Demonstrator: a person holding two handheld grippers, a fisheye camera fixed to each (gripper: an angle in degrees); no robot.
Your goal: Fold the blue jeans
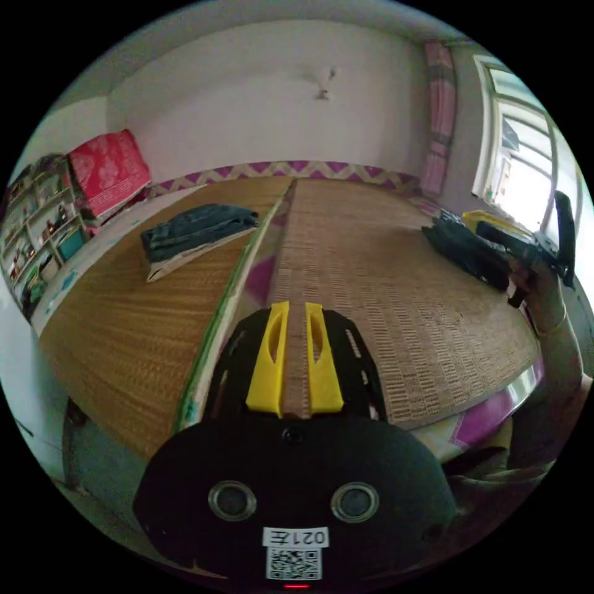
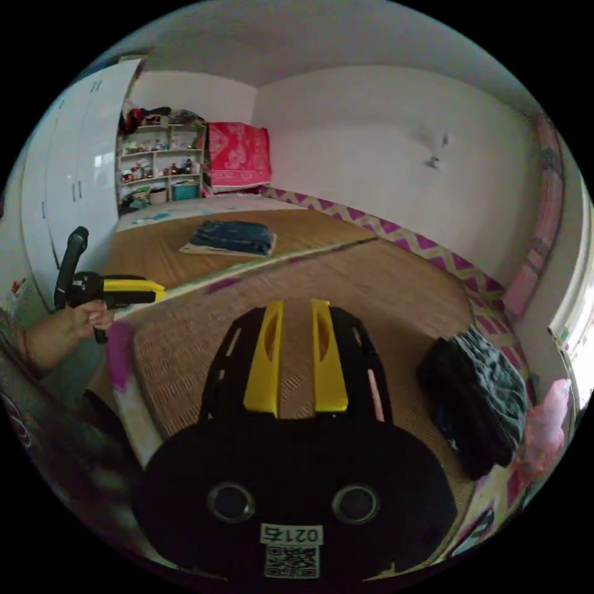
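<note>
Your left gripper (image 1: 296, 337) hangs above the woven mat (image 1: 383, 297) with its two yellow wedge-shaped jaws parted by a narrow slot and nothing between them. The white tag under its two round lenses carries printed digits and a square code; I leave them unread. Your right gripper (image 2: 296, 337) stands the same way in the right gripper view: yellow jaws slightly apart, gripping nothing, mounted on a black slotted frame.

The blue jeans (image 1: 197, 230) lie already folded into a thick, soft rectangle on a pale flat sheet, resting on the far mat (image 1: 124, 322), well apart from both grippers. In the right gripper view the jeans (image 2: 234, 236) sit on that same golden mat, near the shelves (image 2: 159, 162).

Both mats are straw-coloured, finely ribbed weave; a green-edged seam (image 1: 238, 272) runs between them. A dark crumpled heap of cloth (image 1: 465, 250) lies at the near mat's edge by the window, and from the right gripper view it shows black with a grey mottled lining (image 2: 479, 396).

A red patterned cloth (image 1: 108, 168) leans against the white wall, and a purple zigzag border (image 1: 291, 168) runs along the wall's foot.
</note>
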